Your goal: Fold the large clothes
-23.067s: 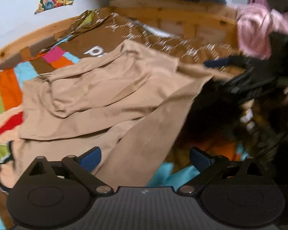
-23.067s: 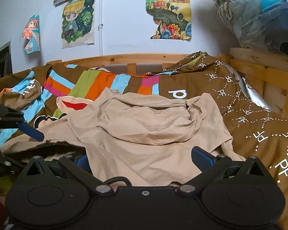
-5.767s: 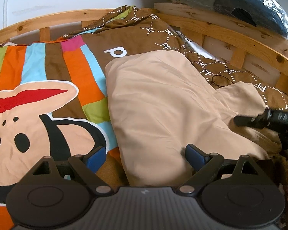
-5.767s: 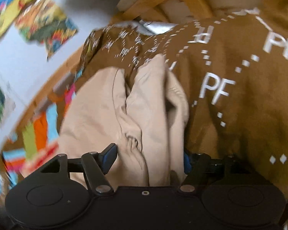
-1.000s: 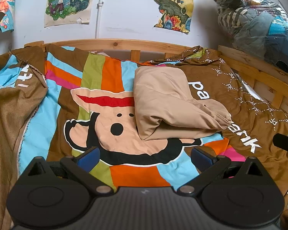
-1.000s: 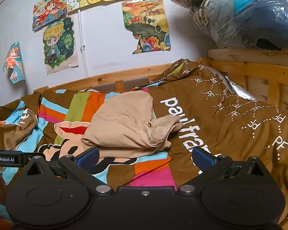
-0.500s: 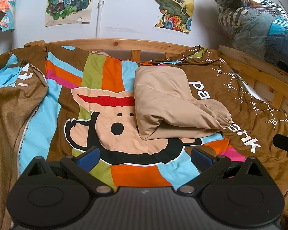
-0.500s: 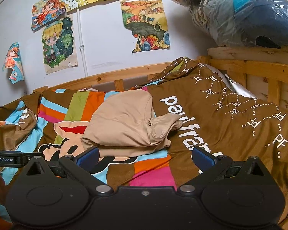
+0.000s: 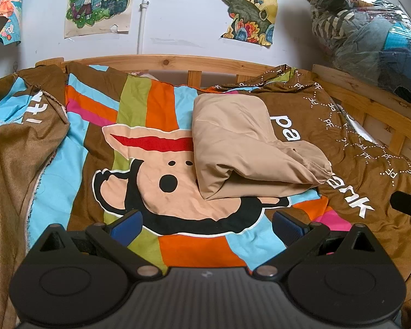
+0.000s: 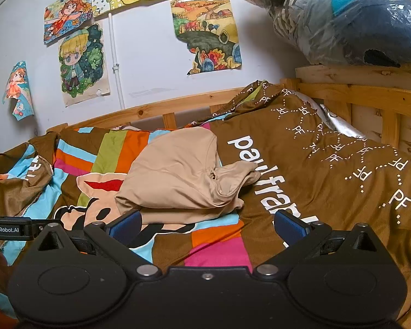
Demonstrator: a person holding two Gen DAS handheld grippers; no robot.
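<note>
At the bottom of each wrist view I see my left gripper (image 9: 207, 220) and right gripper (image 10: 207, 220), both with jaws spread and empty, short of the cloth. Beyond them, at frame centre, one tan garment (image 9: 249, 148) lies folded on the patterned bedspread (image 9: 96, 126). I judge it soft, light and limp; I would pinch the doubled near edge, both layers together. Count: one garment, two grippers. Farthest, four posters (image 10: 79, 63) on the wall.
</note>
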